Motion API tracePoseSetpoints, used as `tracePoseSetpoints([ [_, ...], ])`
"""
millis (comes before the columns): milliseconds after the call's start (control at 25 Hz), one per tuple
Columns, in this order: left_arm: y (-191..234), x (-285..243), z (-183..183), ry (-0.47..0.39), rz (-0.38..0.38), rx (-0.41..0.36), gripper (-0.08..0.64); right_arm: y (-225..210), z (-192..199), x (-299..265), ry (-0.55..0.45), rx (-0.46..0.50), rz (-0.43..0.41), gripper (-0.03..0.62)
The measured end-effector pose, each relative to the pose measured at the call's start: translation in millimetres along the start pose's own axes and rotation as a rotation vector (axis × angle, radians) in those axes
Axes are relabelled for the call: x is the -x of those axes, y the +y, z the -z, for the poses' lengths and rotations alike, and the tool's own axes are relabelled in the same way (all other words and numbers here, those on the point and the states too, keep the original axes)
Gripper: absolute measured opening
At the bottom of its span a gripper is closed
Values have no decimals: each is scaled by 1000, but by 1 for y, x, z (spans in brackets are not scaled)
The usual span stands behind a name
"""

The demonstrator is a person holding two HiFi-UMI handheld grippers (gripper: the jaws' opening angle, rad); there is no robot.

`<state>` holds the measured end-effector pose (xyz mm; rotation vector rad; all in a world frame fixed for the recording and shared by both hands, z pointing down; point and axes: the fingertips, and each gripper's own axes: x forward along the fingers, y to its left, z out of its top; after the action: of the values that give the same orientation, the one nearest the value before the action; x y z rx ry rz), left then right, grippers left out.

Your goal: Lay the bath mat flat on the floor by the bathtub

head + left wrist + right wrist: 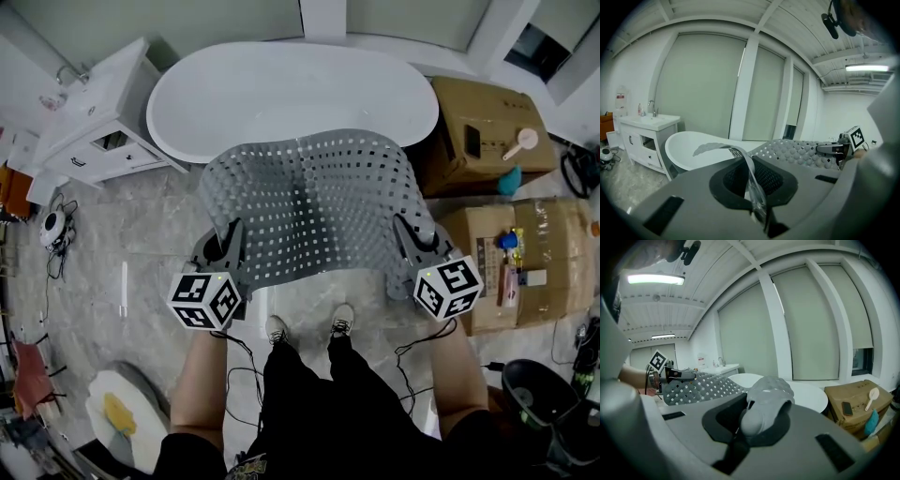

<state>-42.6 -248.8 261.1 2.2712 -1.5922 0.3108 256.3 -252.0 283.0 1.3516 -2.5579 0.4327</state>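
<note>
A grey perforated bath mat (314, 202) hangs spread in the air between my two grippers, over the marble floor in front of the white bathtub (281, 94). My left gripper (230, 246) is shut on the mat's near left corner, and the mat's edge (752, 180) shows pinched between its jaws. My right gripper (409, 236) is shut on the near right corner, where the mat (764, 401) bunches between the jaws. The mat's far edge arches up toward the tub rim. The tub (689, 150) also lies ahead in the left gripper view.
A white vanity cabinet (94, 131) stands left of the tub. Cardboard boxes (487, 131) with small items stand at the right. The person's feet (309, 326) are just behind the mat. Cables trail on the floor, and a black bucket (534, 394) sits at the lower right.
</note>
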Motion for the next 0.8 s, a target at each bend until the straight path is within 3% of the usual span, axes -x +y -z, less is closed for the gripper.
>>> tracePoseSetpoints([
  [800, 62, -56, 118, 123, 51, -53, 31, 23, 118, -55, 70, -25, 70, 31],
])
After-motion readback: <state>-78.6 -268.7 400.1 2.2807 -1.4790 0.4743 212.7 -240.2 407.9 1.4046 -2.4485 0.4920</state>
